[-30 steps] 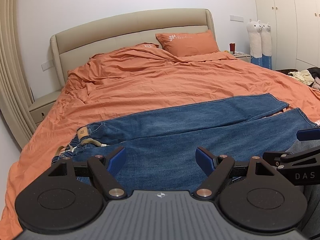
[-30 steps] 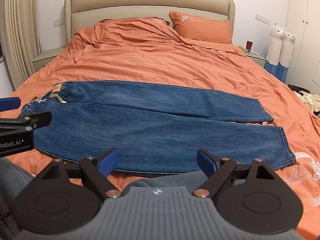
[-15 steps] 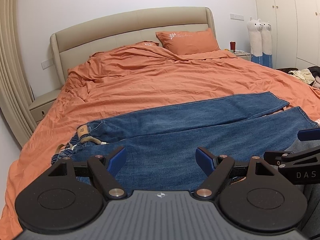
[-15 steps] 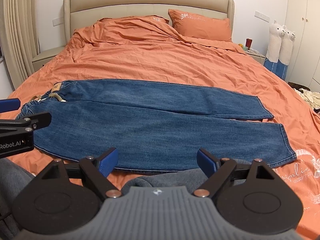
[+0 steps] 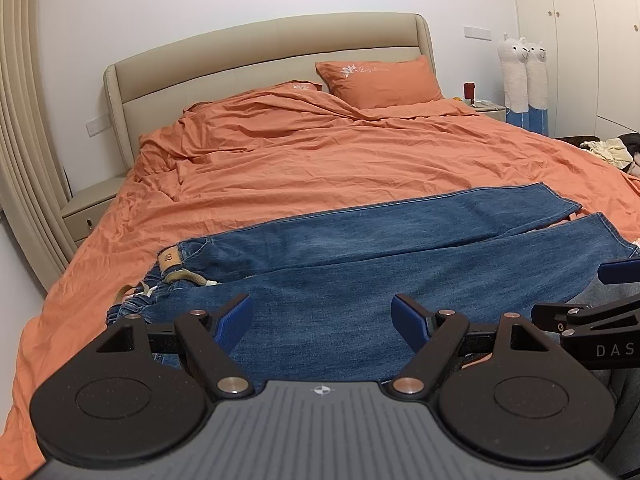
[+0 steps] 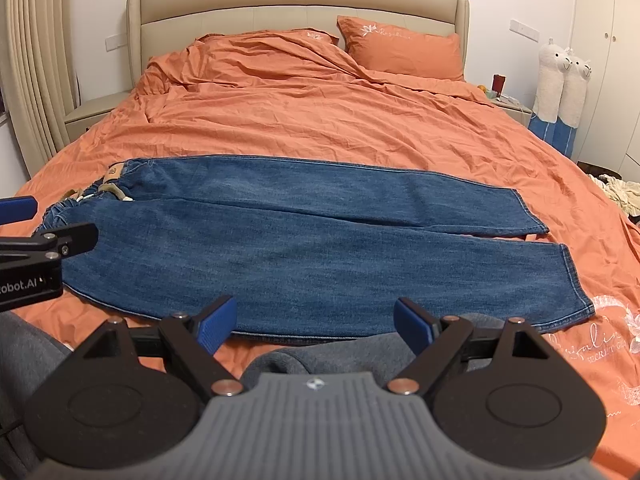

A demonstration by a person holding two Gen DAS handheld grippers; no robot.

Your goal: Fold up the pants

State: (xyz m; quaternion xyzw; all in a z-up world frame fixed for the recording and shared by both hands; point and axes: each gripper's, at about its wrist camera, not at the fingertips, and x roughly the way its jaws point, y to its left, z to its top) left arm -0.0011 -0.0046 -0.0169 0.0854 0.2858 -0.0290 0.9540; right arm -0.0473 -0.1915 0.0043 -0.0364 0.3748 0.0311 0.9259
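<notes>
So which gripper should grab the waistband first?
Left, probably. The left gripper is open over the jeans near the waistband; the right gripper, also open, sits nearer the hems.

Both views are evenly lit by soft indoor light with a warm cast; its source is out of frame. Shadows are faint, showing mostly in the creases of the orange bedding (image 6: 320, 120). There is no harsh glare, only a dull sheen on the headboard (image 6: 296, 4). Focus is sharp throughout, without motion blur. Fisheye distortion bows the curtain (image 5: 24, 140) and wardrobe (image 5: 580, 40), and the corners vignette to black.
</notes>
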